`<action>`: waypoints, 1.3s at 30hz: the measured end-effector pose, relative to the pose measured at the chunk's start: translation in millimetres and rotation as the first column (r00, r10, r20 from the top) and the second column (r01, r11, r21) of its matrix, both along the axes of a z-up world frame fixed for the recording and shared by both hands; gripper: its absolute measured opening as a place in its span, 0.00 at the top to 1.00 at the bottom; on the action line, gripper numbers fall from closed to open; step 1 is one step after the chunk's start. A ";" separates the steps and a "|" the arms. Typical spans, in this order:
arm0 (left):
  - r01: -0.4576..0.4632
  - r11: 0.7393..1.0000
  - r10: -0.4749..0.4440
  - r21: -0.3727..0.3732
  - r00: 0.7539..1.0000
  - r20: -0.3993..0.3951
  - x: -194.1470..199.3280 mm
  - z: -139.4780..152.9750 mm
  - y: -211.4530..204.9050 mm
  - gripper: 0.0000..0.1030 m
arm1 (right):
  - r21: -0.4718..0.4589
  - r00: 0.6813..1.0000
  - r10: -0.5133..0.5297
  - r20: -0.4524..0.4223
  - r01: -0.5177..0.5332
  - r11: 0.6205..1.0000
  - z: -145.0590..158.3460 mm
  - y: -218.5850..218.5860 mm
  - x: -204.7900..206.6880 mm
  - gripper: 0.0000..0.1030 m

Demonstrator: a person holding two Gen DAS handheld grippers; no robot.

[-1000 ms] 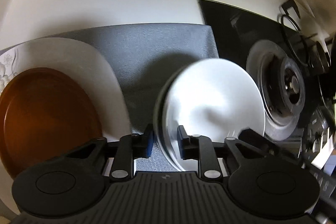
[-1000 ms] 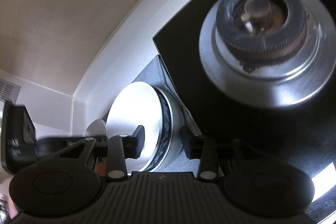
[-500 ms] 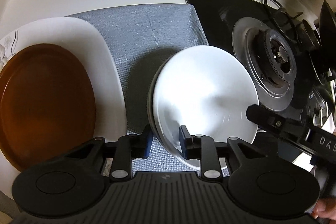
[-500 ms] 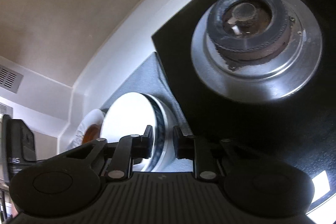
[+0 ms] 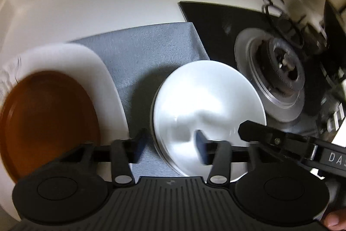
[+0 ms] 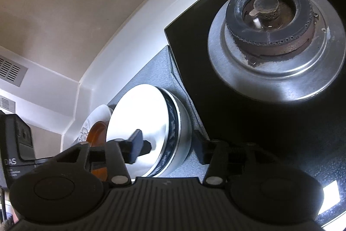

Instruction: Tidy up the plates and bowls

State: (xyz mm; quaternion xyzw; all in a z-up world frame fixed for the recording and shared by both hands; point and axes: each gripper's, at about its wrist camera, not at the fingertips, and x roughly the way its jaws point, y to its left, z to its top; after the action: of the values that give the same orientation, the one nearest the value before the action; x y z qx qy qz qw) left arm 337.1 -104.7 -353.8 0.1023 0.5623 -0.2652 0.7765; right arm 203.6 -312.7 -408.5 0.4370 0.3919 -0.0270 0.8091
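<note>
- Left gripper jaws just opened, astride the glossy round white bowl rim, pads apart.
- Right gripper likewise, astride the blue-patterned bowl beneath.
- Woven grey mat underneath.

You've got a grey mat on the white counter, its edge touching the black hob w/ steel burner.
</note>
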 end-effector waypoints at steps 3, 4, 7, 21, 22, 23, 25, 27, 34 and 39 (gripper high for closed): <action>0.024 1.000 -0.025 -0.021 0.999 -0.047 2.3 3.8 -2.6 0.24 | -0.001 1.000 -0.011 -0.002 0.011 1.000 0.9 1.2 -1.1 0.43; 0.020 0.999 -0.021 -0.029 0.998 -0.056 4.0 4.2 -2.2 0.23 | -0.005 1.000 -0.017 -0.002 0.017 1.000 1.2 0.8 -1.1 0.41; -0.005 0.997 0.000 -0.079 0.998 -0.063 6.2 5.9 3.3 0.24 | -0.019 1.000 -0.025 -0.007 0.025 1.000 3.5 1.2 -1.3 0.36; -0.048 0.998 0.048 -0.038 0.999 -0.003 21.2 3.5 -8.8 0.59 | 0.132 0.989 -0.139 -0.043 0.144 0.981 -16.3 -5.1 2.7 0.30; -0.055 0.998 0.055 -0.021 0.998 0.004 22.1 2.4 -7.6 0.71 | 0.123 0.988 -0.145 -0.044 0.150 0.981 -16.1 -5.3 0.5 0.32; -0.063 0.998 0.063 -0.013 0.998 0.004 23.2 1.9 -5.5 0.74 | 0.111 0.988 -0.147 -0.052 0.152 0.982 -16.6 -5.6 -1.0 0.40; -0.074 0.997 0.073 -0.019 0.997 -0.016 25.6 1.4 1.1 0.77 | 0.090 0.991 -0.119 -0.060 0.124 0.988 -17.3 -3.8 -1.3 0.59; -0.072 0.997 0.072 -0.014 0.997 -0.024 25.7 0.9 2.7 0.80 | 0.067 0.995 -0.089 -0.049 0.092 0.993 -15.6 -1.7 -2.7 0.68; -0.024 0.999 0.023 0.040 0.999 0.023 18.1 0.4 -5.8 0.82 | 0.009 0.994 -0.081 -0.074 0.082 0.997 -7.1 2.8 3.0 0.71; -0.027 1.000 0.027 0.003 0.999 -0.027 13.5 2.8 -1.1 0.83 | -0.007 0.994 -0.088 -0.072 0.088 0.996 1.5 0.5 -4.2 0.70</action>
State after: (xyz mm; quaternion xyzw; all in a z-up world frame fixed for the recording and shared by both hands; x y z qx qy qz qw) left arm 350.5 -105.9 -351.0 0.0921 0.5744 -0.2556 0.7722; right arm 199.4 -312.2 -407.0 0.4509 0.4011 -0.0792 0.7934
